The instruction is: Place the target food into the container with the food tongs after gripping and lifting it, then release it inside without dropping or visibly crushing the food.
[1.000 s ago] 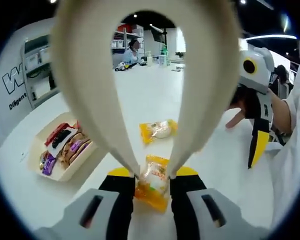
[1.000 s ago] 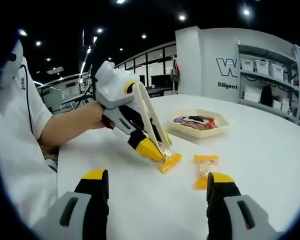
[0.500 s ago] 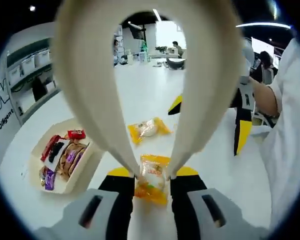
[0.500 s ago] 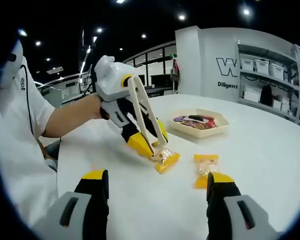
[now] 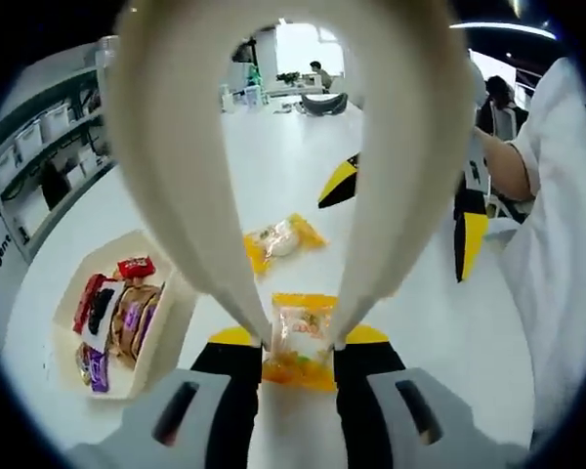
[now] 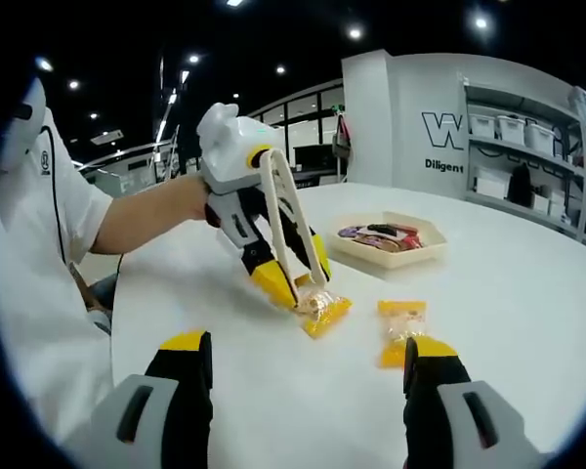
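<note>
My left gripper (image 5: 299, 338) is shut on cream food tongs (image 5: 176, 195), whose tips pinch a yellow snack packet (image 5: 303, 322). In the right gripper view the left gripper (image 6: 283, 283) slants down with the tongs (image 6: 288, 215) closed on that packet (image 6: 324, 310), low over the white table; I cannot tell whether it touches. A second yellow packet (image 5: 278, 239) lies further out, also seen as the packet (image 6: 402, 322) by my right finger. The beige container (image 5: 171, 322) with several wrapped snacks sits at left. My right gripper (image 6: 308, 357) stands open with nothing in it.
The container (image 6: 391, 256) stands beyond both packets on the round white table (image 6: 527, 293). A person's arm and white sleeve (image 6: 39, 254) hold the left gripper. The right gripper's yellow fingers (image 5: 469, 244) show behind the tongs. Shelves with bins (image 6: 527, 147) stand at far right.
The left gripper has tipped more upright and edged slightly towards the container, the tongs still pinching the packet. The left view has swung round. The right gripper has stayed put.
</note>
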A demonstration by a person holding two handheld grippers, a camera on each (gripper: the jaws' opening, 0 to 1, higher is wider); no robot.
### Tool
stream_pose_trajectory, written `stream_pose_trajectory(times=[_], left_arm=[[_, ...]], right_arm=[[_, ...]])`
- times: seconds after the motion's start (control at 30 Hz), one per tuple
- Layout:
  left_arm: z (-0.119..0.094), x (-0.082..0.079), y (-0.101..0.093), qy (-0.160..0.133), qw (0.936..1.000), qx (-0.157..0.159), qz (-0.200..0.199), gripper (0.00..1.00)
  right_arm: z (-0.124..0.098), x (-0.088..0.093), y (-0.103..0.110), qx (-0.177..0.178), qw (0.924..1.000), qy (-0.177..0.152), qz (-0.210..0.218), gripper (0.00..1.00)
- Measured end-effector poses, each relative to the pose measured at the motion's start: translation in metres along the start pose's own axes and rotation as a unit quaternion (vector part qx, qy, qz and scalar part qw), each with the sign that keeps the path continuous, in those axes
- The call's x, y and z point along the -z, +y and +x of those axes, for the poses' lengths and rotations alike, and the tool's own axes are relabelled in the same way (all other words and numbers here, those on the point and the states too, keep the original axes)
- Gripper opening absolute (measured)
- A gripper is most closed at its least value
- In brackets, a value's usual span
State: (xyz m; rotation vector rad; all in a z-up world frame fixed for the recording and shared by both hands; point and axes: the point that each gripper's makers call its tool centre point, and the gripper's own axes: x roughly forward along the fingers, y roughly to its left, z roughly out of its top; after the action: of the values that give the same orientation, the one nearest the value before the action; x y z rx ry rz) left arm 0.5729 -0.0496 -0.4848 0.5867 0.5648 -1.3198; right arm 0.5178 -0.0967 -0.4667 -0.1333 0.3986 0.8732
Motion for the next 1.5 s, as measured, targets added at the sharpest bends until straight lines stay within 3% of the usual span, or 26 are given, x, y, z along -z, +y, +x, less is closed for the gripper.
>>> stream_pose_trajectory(times=[1.5], left_arm=[[0.011, 0.004, -0.008, 0.027, 0.9989, 0.037, 0.011, 0.29]], right_arm=[[0.000, -0.001, -0.001, 0.000, 1.0000, 0.001, -0.002, 0.79]])
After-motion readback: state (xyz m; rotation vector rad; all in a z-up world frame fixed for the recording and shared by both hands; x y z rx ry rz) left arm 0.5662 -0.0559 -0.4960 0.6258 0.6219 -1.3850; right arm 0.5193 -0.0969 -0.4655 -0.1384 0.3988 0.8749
